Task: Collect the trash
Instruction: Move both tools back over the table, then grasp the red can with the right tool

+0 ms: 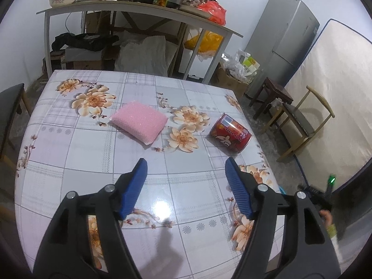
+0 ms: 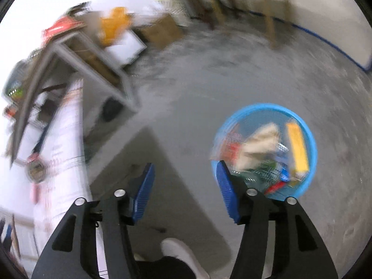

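A red can (image 1: 230,132) lies on its side on the floral table (image 1: 116,186), towards the right edge. A pink sponge (image 1: 140,121) lies near the table's middle. My left gripper (image 1: 186,166) is open and empty, low over the table, short of both. My right gripper (image 2: 184,171) is open and empty, pointing down at the grey floor. A blue bin (image 2: 311,144) holding wrappers and other trash stands on the floor just right of the right fingertip (image 2: 224,183). The right wrist view is blurred by motion.
A cluttered side table (image 1: 144,9) stands behind the floral table, with bags and boxes beneath it. A fridge (image 1: 286,39), a mattress (image 1: 337,97), a stool (image 1: 269,95) and a chair (image 1: 300,121) stand to the right. A white shoe (image 2: 179,253) shows on the floor.
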